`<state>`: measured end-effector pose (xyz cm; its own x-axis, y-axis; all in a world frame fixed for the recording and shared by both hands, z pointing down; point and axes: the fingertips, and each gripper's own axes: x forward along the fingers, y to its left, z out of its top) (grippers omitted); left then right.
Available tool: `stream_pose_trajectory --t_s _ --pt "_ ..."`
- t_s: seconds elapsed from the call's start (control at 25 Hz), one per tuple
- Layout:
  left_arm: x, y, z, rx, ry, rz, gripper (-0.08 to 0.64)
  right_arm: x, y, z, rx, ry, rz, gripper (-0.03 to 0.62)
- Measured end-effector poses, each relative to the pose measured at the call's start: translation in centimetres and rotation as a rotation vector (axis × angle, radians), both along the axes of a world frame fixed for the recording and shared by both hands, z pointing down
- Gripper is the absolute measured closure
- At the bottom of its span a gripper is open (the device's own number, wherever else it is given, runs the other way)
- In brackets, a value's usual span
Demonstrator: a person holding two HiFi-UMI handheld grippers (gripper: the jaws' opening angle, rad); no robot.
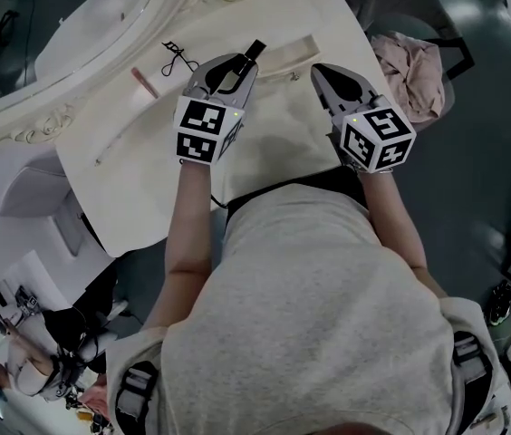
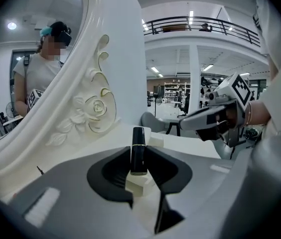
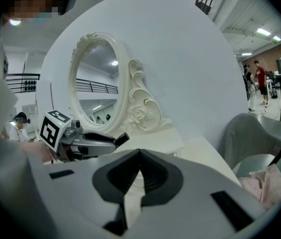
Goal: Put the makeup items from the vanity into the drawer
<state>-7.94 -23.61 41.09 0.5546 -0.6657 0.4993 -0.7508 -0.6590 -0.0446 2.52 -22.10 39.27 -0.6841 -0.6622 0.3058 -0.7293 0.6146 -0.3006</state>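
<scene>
My left gripper (image 1: 241, 62) is shut on a black lipstick tube (image 1: 254, 51) with a thin gold band, held upright between the jaws (image 2: 138, 153) above the white vanity top (image 1: 265, 143). The tube's tip hangs beside a long cream recess (image 1: 313, 43) in the vanity, which looks like the open drawer. My right gripper (image 1: 321, 71) hovers just to the right with its jaws together and nothing in them (image 3: 139, 156). From the right gripper view, the left gripper (image 3: 111, 140) and the lipstick's end (image 3: 122, 138) show in front of the oval mirror (image 3: 98, 83).
On the vanity's left part lie a black eyelash curler (image 1: 178, 59), a pink stick (image 1: 144, 82) and a thin pencil-like item (image 1: 115, 143). The ornate mirror frame (image 1: 147, 25) borders the back. A grey chair with a pink cloth (image 1: 411, 69) stands to the right.
</scene>
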Motion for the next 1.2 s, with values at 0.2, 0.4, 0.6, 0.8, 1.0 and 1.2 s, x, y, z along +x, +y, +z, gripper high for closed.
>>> stream_pose_trajectory --t_s 0.2,0.4,0.6,0.8,1.0,1.2 --pt "1.2 -1.0 -0.3 0.011 0.006 0.011 0.456 1.1 -0.3 0.1 -0.002 0.000 0.027 0.584" --pt "2.7 -1.4 0.3 -0.010 0.016 0.029 0.456 1.8 -0.6 0.3 -0.011 -0.004 0.039 0.584" --pt "3.8 -1.3 1.9 -0.074 -0.011 0.047 0.456 2.0 -0.8 0.9 -0.031 -0.010 0.040 0.584" --pt "4.5 -0.7 3.8 -0.182 -0.020 0.047 0.456 2.2 -1.0 1.3 -0.044 -0.011 0.040 0.584" --pt "4.6 -0.5 5.0 -0.238 -0.052 0.043 0.456 2.2 -1.1 1.9 -0.060 -0.008 0.028 0.584" --pt "4.6 -0.6 5.7 -0.284 -0.078 0.048 0.454 2.0 -1.2 2.4 -0.074 -0.007 0.022 0.584"
